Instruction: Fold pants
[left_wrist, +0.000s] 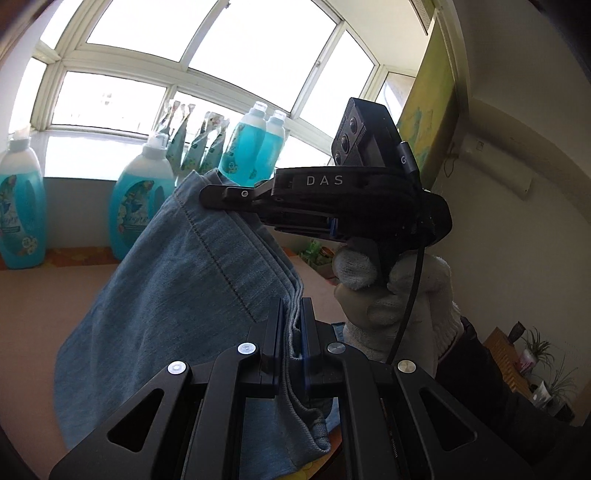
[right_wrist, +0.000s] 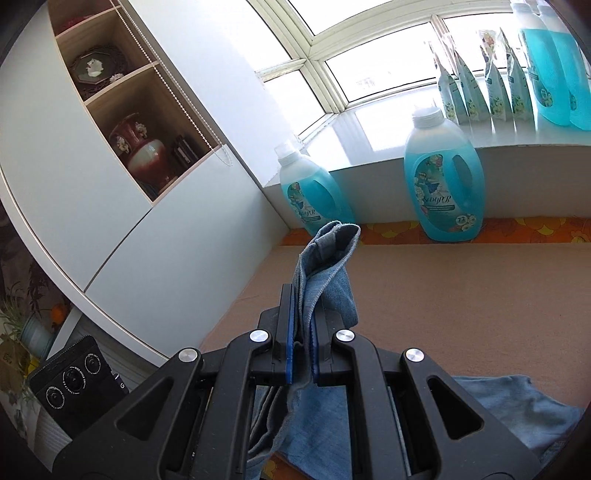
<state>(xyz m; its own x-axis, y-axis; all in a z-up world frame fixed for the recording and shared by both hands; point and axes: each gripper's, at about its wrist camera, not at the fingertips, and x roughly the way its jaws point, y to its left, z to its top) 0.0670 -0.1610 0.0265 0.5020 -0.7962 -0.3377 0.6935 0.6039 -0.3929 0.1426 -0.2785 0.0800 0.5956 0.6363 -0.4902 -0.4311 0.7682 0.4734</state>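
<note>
Light blue denim pants (left_wrist: 177, 295) hang lifted above the tan surface (left_wrist: 37, 314), held by both grippers. My left gripper (left_wrist: 293, 314) is shut on a layered edge of the pants. My right gripper (left_wrist: 221, 195), held in a white-gloved hand (left_wrist: 391, 295), shows in the left wrist view, clamped on the upper edge of the cloth. In the right wrist view my right gripper (right_wrist: 301, 306) is shut on a bunched hem of the pants (right_wrist: 325, 266), which sticks up past the fingers. More denim (right_wrist: 517, 406) lies below.
Large blue detergent bottles (right_wrist: 443, 184) stand on the tan surface (right_wrist: 461, 295) by the window wall; more bottles and pouches (left_wrist: 207, 144) line the sill. A white cabinet with a vase (right_wrist: 140, 151) is on the left. Potted plants (left_wrist: 546, 365) stand at the right.
</note>
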